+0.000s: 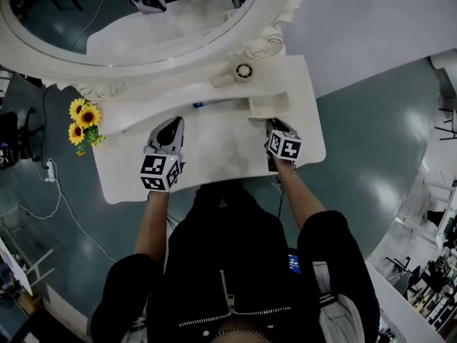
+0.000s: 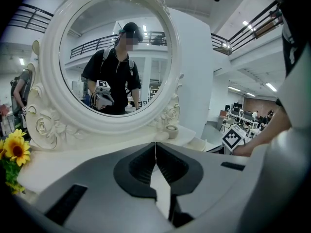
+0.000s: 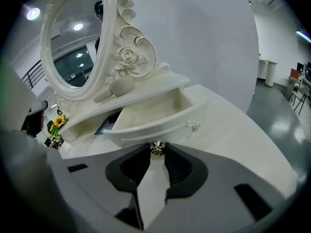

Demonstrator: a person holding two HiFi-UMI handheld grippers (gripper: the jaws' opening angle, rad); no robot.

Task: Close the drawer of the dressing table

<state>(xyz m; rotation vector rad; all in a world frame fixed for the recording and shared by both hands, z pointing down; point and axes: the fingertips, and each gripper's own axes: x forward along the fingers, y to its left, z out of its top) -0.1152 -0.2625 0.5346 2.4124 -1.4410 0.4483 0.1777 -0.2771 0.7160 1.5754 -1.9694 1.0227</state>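
Note:
The white dressing table [image 1: 214,156] carries a small drawer [image 1: 270,106] at its back right, pulled out and open. In the right gripper view the drawer [image 3: 160,111] looks empty, and its small metal knob [image 3: 156,148] sits between the tips of my right gripper [image 3: 156,152], whose jaws are shut on it. In the head view the right gripper [image 1: 275,125] points at the drawer's front. My left gripper [image 1: 171,123] rests over the tabletop's left half; its jaws [image 2: 155,144] meet with nothing between them.
A large oval mirror [image 1: 235,45] in an ornate white frame stands behind the drawer. A small round pot [image 1: 245,71] sits on the shelf above it. A blue item [image 1: 207,104] lies in the recess left of the drawer. Sunflowers [image 1: 83,120] stand at the table's left; cables [image 1: 50,170] lie on the floor.

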